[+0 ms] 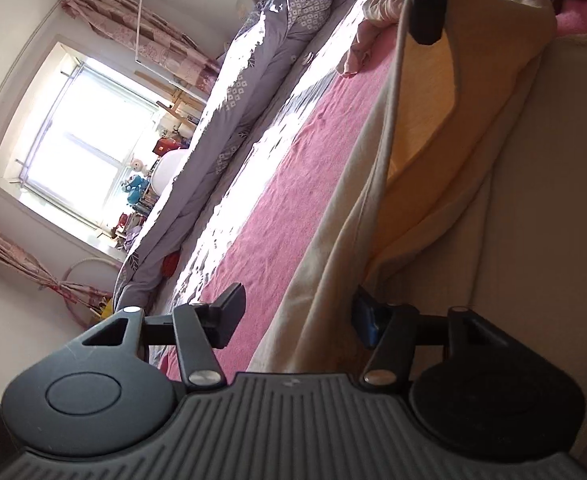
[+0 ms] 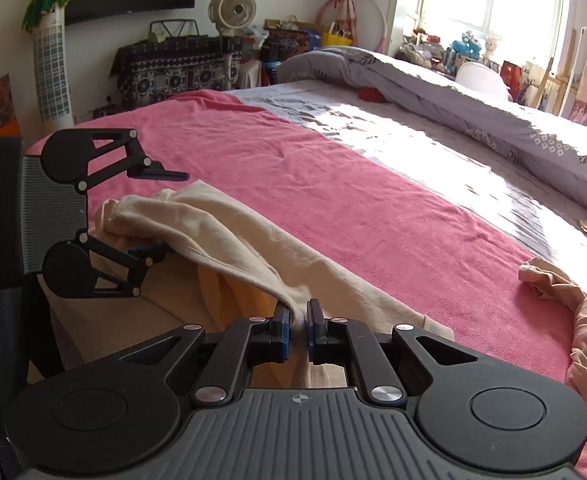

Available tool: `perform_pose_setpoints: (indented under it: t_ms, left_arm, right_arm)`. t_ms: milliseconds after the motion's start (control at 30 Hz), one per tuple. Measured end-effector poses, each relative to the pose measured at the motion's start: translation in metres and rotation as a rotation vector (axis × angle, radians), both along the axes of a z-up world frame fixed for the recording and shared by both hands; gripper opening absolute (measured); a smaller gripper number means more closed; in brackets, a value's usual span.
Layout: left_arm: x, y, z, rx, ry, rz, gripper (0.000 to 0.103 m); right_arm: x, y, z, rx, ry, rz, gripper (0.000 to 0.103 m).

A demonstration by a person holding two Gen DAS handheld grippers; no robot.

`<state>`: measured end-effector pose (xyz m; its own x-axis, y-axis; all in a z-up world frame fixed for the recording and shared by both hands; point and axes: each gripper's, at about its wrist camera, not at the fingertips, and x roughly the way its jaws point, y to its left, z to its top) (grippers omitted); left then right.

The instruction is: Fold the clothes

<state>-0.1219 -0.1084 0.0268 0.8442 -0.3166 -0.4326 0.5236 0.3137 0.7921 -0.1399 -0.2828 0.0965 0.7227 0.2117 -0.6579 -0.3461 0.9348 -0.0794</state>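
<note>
The right gripper (image 2: 298, 326) has its fingers clamped on a fold of the cream cotton garment (image 2: 221, 236), which lies on the pink towel-covered bed (image 2: 333, 208). The left gripper (image 1: 299, 316) straddles the garment's far edge, fingers apart.

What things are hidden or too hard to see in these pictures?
- Left wrist view: the cream garment drapes over one finger of the left hand-held gripper, hiding its pad.
- Right wrist view: the peach garment is cut off by the right edge.
- Right wrist view: the windowsill toys are too small and washed out by glare.
- Both views: the garment's full shape is bunched.
</note>
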Motion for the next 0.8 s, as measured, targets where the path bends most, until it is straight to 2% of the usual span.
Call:
perform_pose_setpoints:
  t_ms: [100, 267, 400, 533, 667, 800]
  left_arm:
    - [-0.001, 0.012, 0.011, -0.011, 0.022, 0.022, 0.043]
    - [-0.005, 0.03, 0.035, -0.092, 0.086, 0.05, 0.033]
    - [-0.011, 0.039, 0.042, -0.119, 0.173, 0.034, 0.025]
    - [-0.023, 0.048, 0.033, -0.077, 0.318, 0.002, 0.018]
    - [-0.035, 0.058, 0.024, -0.035, 0.463, -0.03, 0.018]
    - [-0.047, 0.068, 0.014, 0.009, 0.608, -0.063, 0.018]
  right_arm:
    - [-0.005, -0.001, -0.003, 0.022, 0.027, 0.006, 0.01]
    - [-0.017, -0.004, -0.009, 0.122, 0.095, 0.018, 0.01]
    - [-0.031, 0.002, -0.015, 0.133, 0.156, 0.057, 0.01]
    - [-0.045, 0.006, -0.025, 0.131, 0.248, 0.095, 0.01]
    - [-0.051, 0.002, -0.035, 0.118, 0.317, 0.108, 0.009]
    - [-0.05, 0.004, -0.045, 0.082, 0.338, 0.112, 0.01]
